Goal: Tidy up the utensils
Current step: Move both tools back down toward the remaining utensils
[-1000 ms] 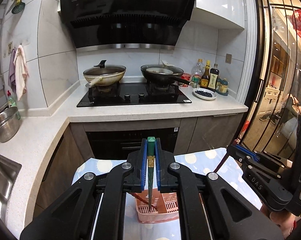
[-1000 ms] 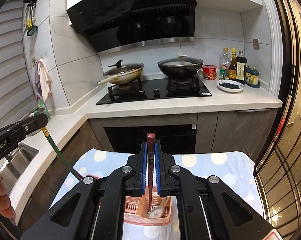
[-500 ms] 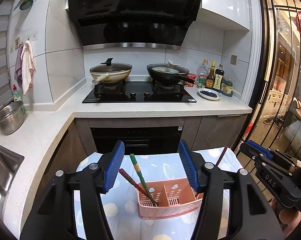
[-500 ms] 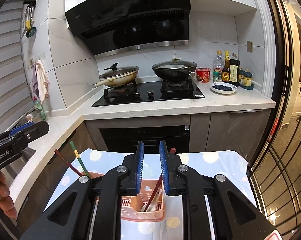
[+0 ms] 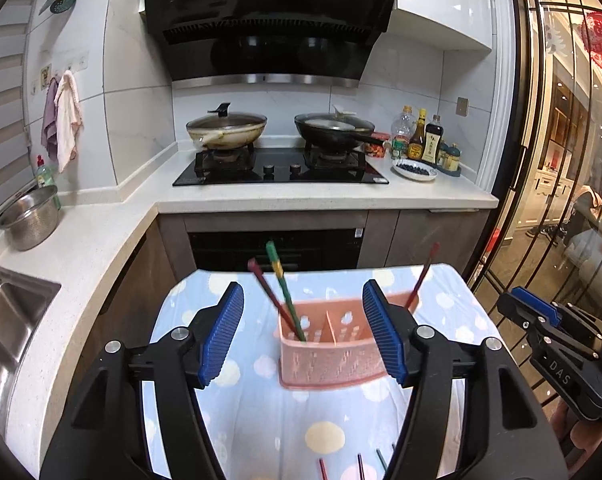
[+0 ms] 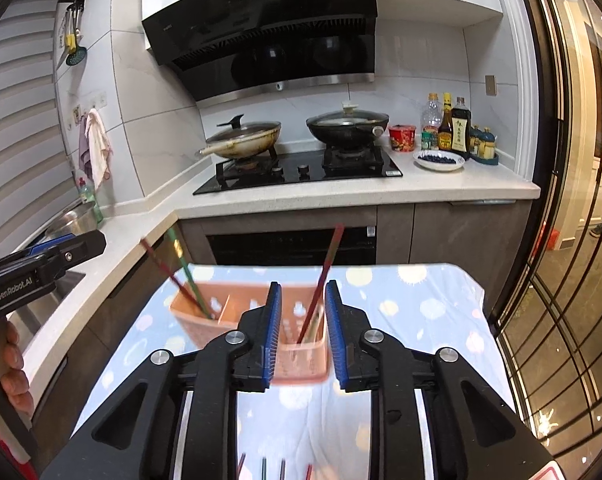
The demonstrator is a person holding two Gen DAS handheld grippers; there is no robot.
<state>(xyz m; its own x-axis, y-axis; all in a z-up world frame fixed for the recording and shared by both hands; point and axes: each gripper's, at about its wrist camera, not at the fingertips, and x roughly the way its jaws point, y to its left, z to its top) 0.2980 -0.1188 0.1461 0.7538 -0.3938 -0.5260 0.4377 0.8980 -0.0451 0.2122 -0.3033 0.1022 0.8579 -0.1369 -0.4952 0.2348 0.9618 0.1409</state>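
Observation:
A pink utensil caddy (image 5: 333, 356) stands on a table with a blue dotted cloth (image 5: 261, 420). A green chopstick (image 5: 283, 288) and a dark red chopstick (image 5: 267, 292) lean in its left compartment. Another red chopstick (image 5: 421, 276) leans at its right end. My left gripper (image 5: 303, 334) is open and empty, held above and in front of the caddy. My right gripper (image 6: 299, 330) is open and empty over the caddy (image 6: 221, 308), where the red chopstick (image 6: 323, 280) stands between its jaws without being held. The other two chopsticks (image 6: 181, 276) show blurred at left.
Several loose chopsticks lie on the cloth at the near edge (image 5: 359, 468), also in the right wrist view (image 6: 273, 468). Behind the table is a counter with a stove (image 5: 281, 168), two woks, bottles (image 5: 425, 140) and a plate. A sink (image 5: 5, 320) and steel bowl (image 5: 29, 216) are at left.
Both grippers opened and let go of their chopsticks, green from the left and red from the right. The chopsticks now stand in the caddy. Both grippers have pulled back and up.

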